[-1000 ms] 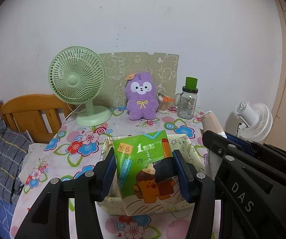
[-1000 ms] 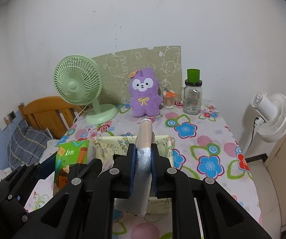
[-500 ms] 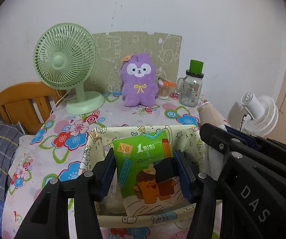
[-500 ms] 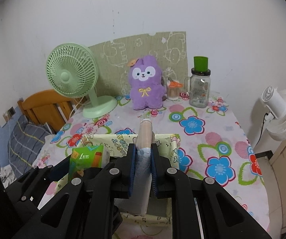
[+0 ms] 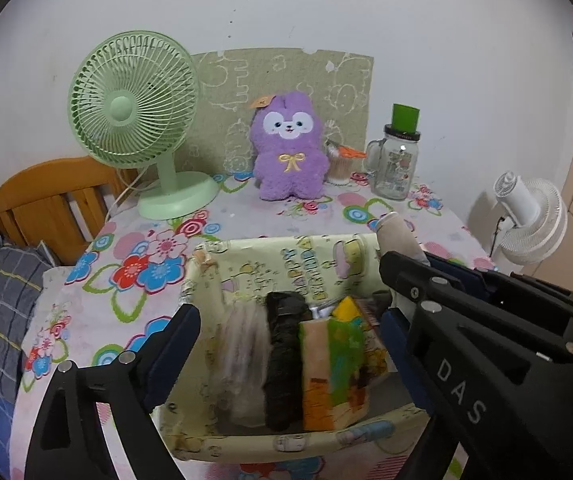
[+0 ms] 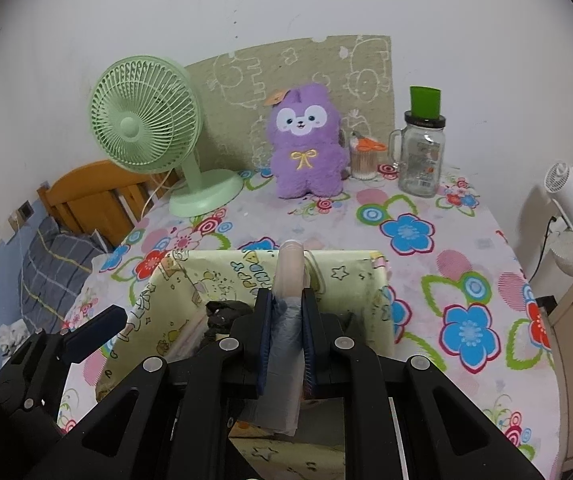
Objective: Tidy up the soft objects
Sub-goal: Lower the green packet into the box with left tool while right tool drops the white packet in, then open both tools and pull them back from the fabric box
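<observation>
The jaws of the left gripper [image 5: 286, 344] stand wide apart with nothing between them, above the fabric basket [image 5: 270, 440] on the flowered tablecloth [image 6: 438, 264]. The jaws of the right gripper [image 6: 288, 340] are pressed closed on a rolled pack [image 6: 291, 276] with a beige top and a bluish plastic wrap lower down.

Inside the basket, seen from the left wrist, a green packet [image 5: 338, 368] lies blurred beside a black bundle [image 5: 284, 364] and a pale fluffy item [image 5: 242, 364]; they stand side by side, touching.

The rolled pack looks light and soft, and the wrap is probably a little slippery, so I judge a hold at the middle of its length, as now, is the safest. Squeezing harder would only deform it.

Its long axis runs along the fingers, forward and a little upward, with the beige end pointing to the far wall of the basket and the wrapped end hanging under the gripper. It is held over the right part of the basket, and seems not yet lowered inside
</observation>
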Tool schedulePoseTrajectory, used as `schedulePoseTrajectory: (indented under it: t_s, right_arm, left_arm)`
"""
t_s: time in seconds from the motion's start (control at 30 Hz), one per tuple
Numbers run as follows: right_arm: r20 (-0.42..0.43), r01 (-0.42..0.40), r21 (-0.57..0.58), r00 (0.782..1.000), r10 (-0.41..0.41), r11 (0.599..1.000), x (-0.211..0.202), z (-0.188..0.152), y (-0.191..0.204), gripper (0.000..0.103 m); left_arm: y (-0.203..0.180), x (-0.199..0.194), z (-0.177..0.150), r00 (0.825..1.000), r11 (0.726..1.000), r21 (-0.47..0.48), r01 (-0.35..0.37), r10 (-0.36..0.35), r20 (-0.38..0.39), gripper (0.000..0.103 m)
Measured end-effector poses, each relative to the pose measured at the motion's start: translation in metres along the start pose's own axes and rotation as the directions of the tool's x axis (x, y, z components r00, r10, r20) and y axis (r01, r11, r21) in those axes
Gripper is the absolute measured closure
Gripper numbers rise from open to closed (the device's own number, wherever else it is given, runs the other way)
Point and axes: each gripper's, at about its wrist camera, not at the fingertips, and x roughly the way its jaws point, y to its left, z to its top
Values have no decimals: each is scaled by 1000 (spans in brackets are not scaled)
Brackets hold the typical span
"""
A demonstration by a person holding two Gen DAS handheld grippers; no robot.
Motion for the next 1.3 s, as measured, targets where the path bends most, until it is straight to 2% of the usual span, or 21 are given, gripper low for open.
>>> schedulePoseTrajectory:
  t_s: [0.37,0.53,0.63,0.7,0.8,1.1,1.3]
  right_arm:
    - [-15,-21,-43,1000,21,999,14,1,16,85]
    - [-38,10,-44,999,-12,999,18,0,12,70]
    - [-43,53,-39,998,-55,998,19,0,8,55]
    - [-38,85,-29,996,-86,996,17,0,3,38]
    - [-20,89,-22,996,-89,996,9,1,-2,25]
    - [-20,140,-18,990,-141,990,-5,-2,-12,18]
    - [-19,159,1,987,-158,987,-17,-8,-17,18]
  left_arm:
    - [15,5,3,999,1000,2,-30,30,-23,9]
    - [14,10,2,999,1000,12,-24,24,-39,9]
    - [13,12,1,999,1000,16,-22,22,-42,9]
    - [14,12,1,999,1000,8,-16,17,-43,8]
    - [14,11,1,999,1000,-3,-1,1,-41,2]
    - [3,10,1,998,999,-3,37,-37,-45,0]
    - [4,3,-3,998,998,-9,57,-58,-39,0]
